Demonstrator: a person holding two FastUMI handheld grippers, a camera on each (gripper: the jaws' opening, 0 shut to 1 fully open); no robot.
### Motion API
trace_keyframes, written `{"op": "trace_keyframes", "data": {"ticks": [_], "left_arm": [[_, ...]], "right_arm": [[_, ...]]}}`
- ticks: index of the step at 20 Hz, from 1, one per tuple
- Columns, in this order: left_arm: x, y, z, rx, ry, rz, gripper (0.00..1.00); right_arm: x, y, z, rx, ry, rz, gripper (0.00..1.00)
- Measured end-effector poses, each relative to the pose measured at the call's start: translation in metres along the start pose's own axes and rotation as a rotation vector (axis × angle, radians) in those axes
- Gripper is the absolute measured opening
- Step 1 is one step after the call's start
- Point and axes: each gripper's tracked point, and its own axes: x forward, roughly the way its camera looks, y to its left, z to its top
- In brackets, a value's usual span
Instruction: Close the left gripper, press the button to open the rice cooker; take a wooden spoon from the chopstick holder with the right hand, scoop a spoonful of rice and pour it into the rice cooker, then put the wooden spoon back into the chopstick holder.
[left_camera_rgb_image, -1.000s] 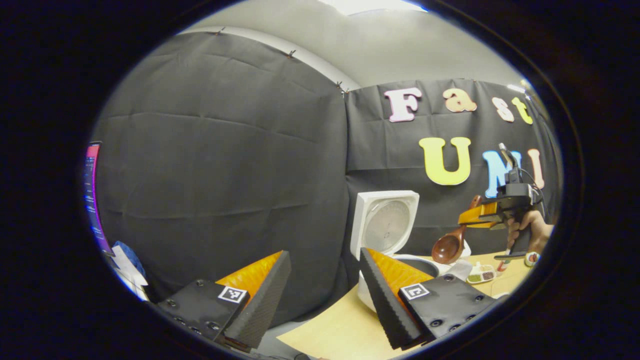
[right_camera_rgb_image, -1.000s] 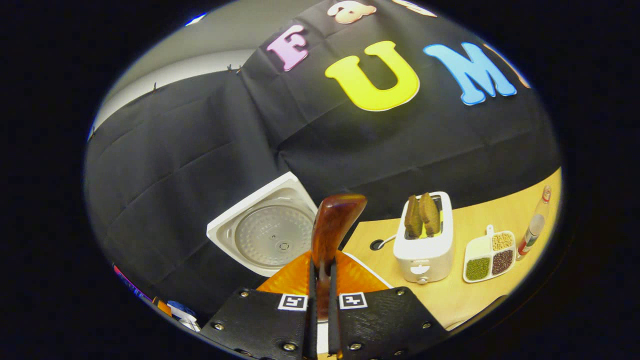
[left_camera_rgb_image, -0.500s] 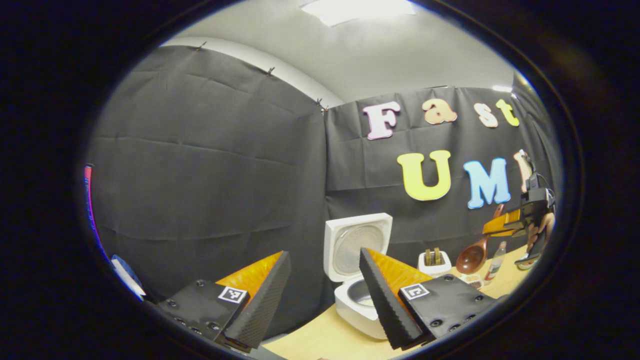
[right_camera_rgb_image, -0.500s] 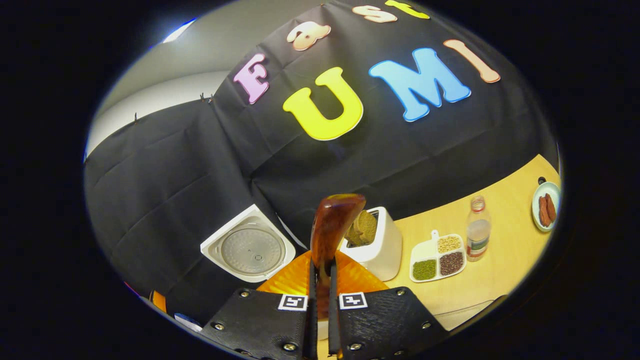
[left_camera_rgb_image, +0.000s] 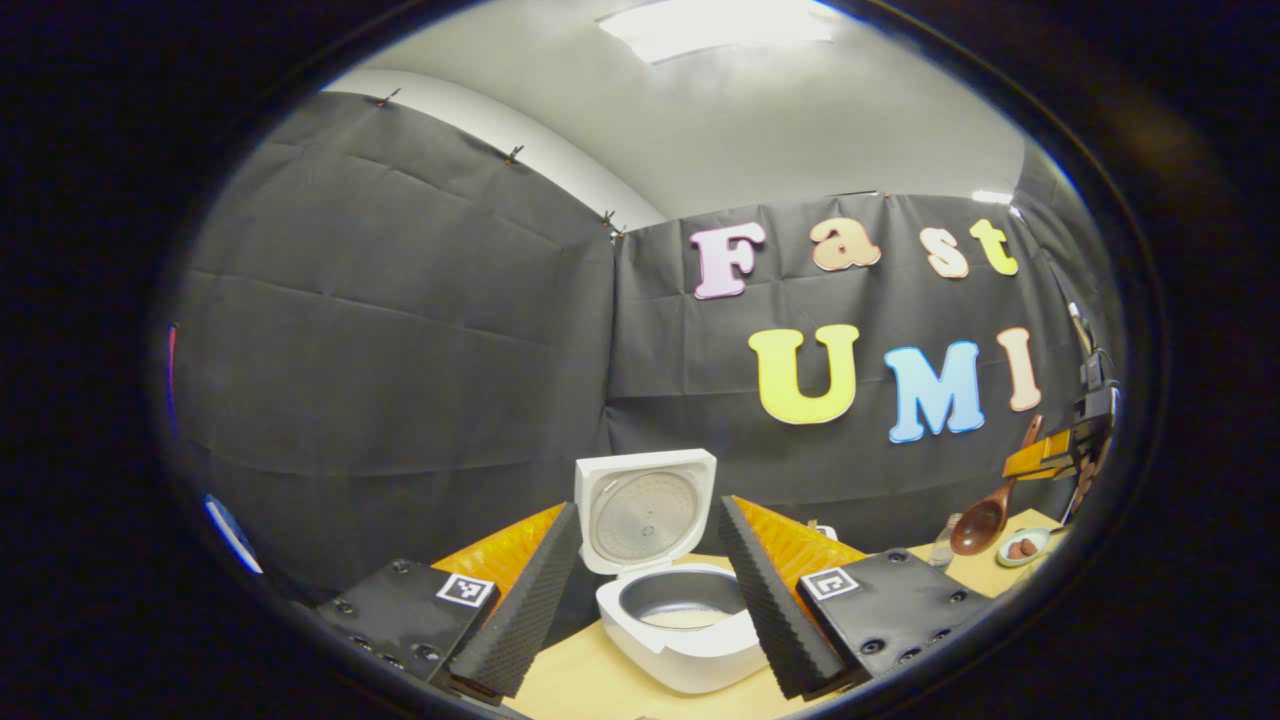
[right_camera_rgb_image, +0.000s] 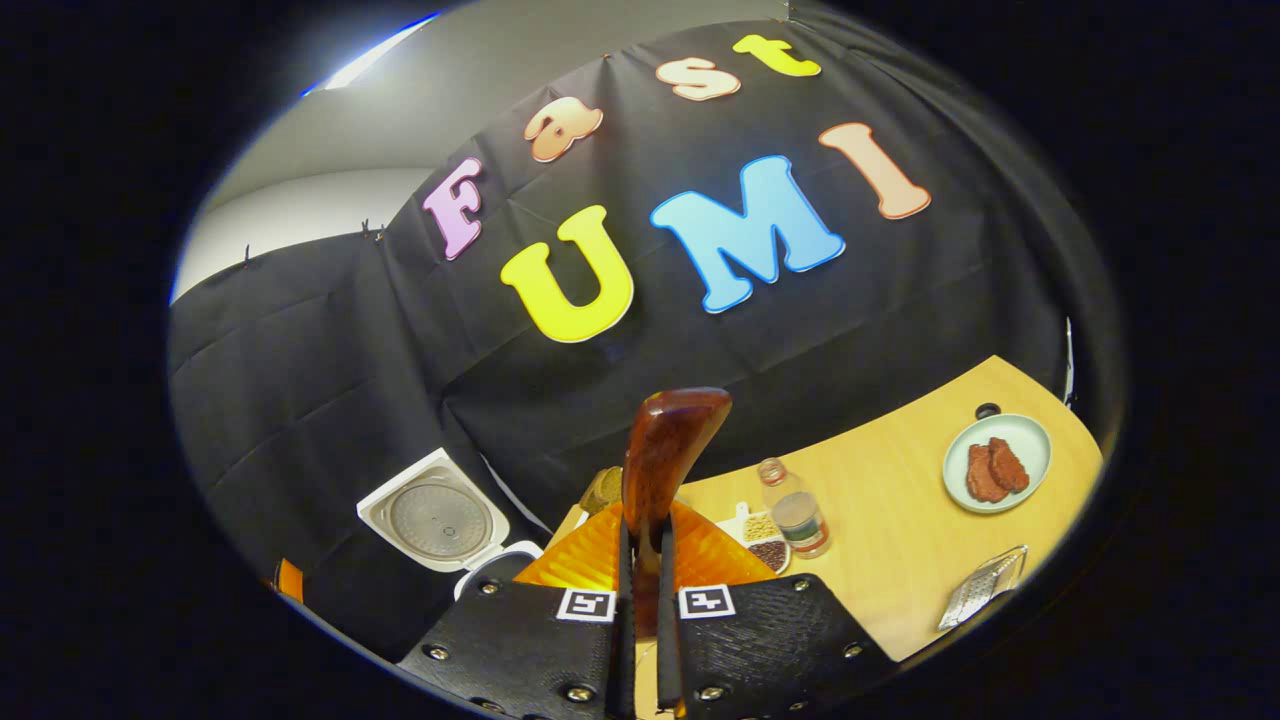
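Right tool (right_camera_rgb_image: 640, 560) pinches the wooden spoon (right_camera_rgb_image: 662, 455) by its handle, fingers pressed on both sides, the handle end rising just ahead of them; a firm grip so the bowl hangs low for carrying (seen from the left gripper view, the bowl (left_camera_rgb_image: 978, 526) dips below that tool, far off to the side). Left tool (left_camera_rgb_image: 645, 590) is spread and holds nothing, idle now that the rice cooker (left_camera_rgb_image: 680, 620) sits just ahead between its fingers on the bench (left_camera_rgb_image: 600, 685), lid (left_camera_rgb_image: 645, 508) upright, pot open. Chopstick holder: I cannot make it out
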Motion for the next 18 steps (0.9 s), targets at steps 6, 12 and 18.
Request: {"op": "trace_keyframes", "data": {"ticks": [6,12,18], "left_arm": [[-0.005,-0.041,0.017,0.0,-0.026,-0.037,0.96],[-0.003,-0.087,0.03,-0.035,-0.045,-0.083,0.91],[-0.01,-0.125,0.036,-0.003,-0.052,-0.134,0.91]], "right_arm": [[-0.037,-0.079,0.019,-0.035,-0.054,-0.132,0.08],[-0.067,-0.147,0.017,-0.065,-0.059,-0.244,0.08],[-0.091,-0.204,0.003,-0.079,-0.048,-0.343,0.09]]}}
